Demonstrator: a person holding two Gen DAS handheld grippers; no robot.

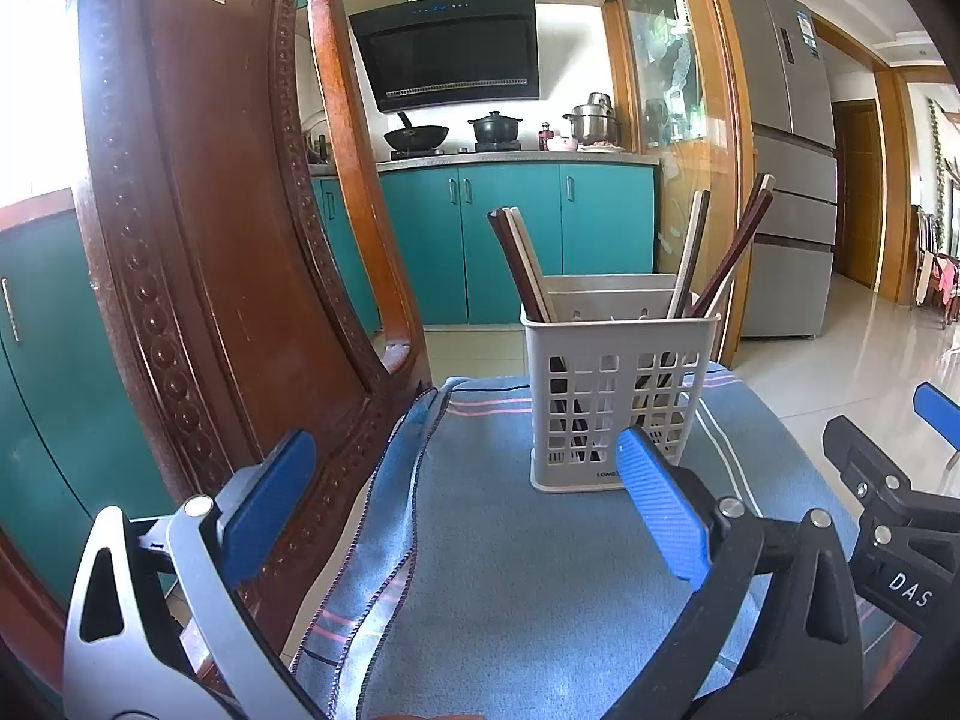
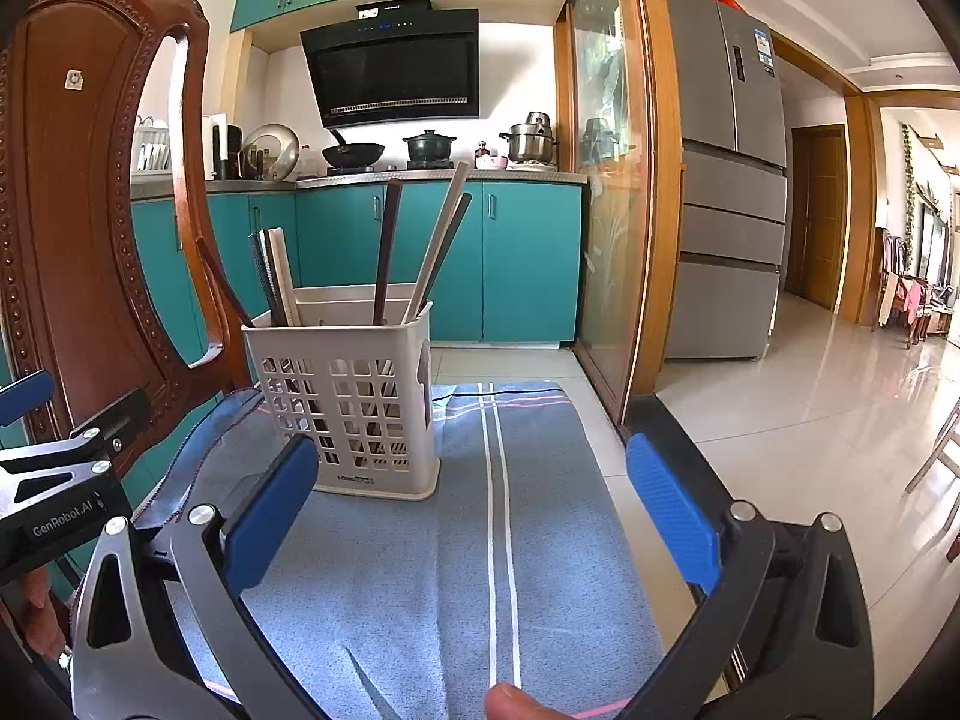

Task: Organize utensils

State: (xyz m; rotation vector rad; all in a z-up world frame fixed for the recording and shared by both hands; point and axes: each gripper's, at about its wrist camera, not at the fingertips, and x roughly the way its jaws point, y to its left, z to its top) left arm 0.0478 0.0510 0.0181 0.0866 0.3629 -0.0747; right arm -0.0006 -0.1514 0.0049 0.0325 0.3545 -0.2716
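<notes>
Blue cloth (image 2: 420, 570) bears holder (image 2: 354, 402) ahead of parted, empty fingers (image 2: 270, 516).

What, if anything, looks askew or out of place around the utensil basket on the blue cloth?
Nothing is spilled or damaged. The chopsticks lean in different directions inside the white basket instead of standing together, and the blue cloth is bunched along its edge beside the wooden chair. Both grippers are open and empty.
</notes>
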